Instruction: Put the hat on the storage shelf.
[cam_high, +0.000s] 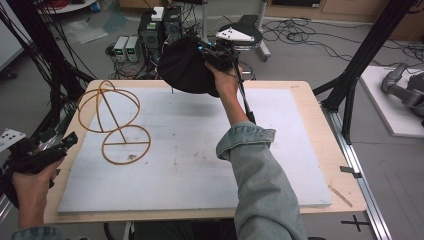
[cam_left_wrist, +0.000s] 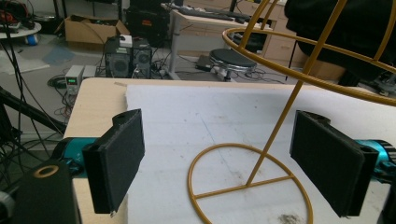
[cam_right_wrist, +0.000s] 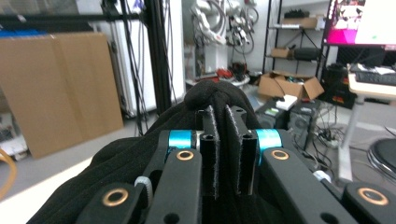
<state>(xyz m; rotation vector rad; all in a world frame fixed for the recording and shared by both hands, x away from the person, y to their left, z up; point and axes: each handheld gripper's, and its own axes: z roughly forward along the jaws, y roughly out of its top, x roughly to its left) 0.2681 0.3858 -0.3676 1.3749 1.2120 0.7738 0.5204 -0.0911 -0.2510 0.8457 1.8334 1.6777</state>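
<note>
A yellow wire stand (cam_high: 114, 116) with a round base and a globe-shaped top sits on the left part of the white board (cam_high: 200, 165). My left gripper (cam_high: 70, 140) hovers at the table's left edge, open and empty. In the left gripper view the stand (cam_left_wrist: 275, 135) rises just beyond the wide-apart jaws of this gripper (cam_left_wrist: 219, 140). My right gripper (cam_high: 206, 53) is raised over the back edge of the table, shut on a black knit hat (cam_high: 185, 65). In the right gripper view this gripper (cam_right_wrist: 219, 116) pinches the hat's fabric (cam_right_wrist: 140, 154), which bulges around and beyond its jaws.
The board lies on a wooden table (cam_high: 320, 150). Black frame posts (cam_high: 370, 50) stand at the right, and more stand at the left. Power boxes (cam_high: 127, 47), cables and a round stool (cam_high: 250, 32) crowd the floor behind the table.
</note>
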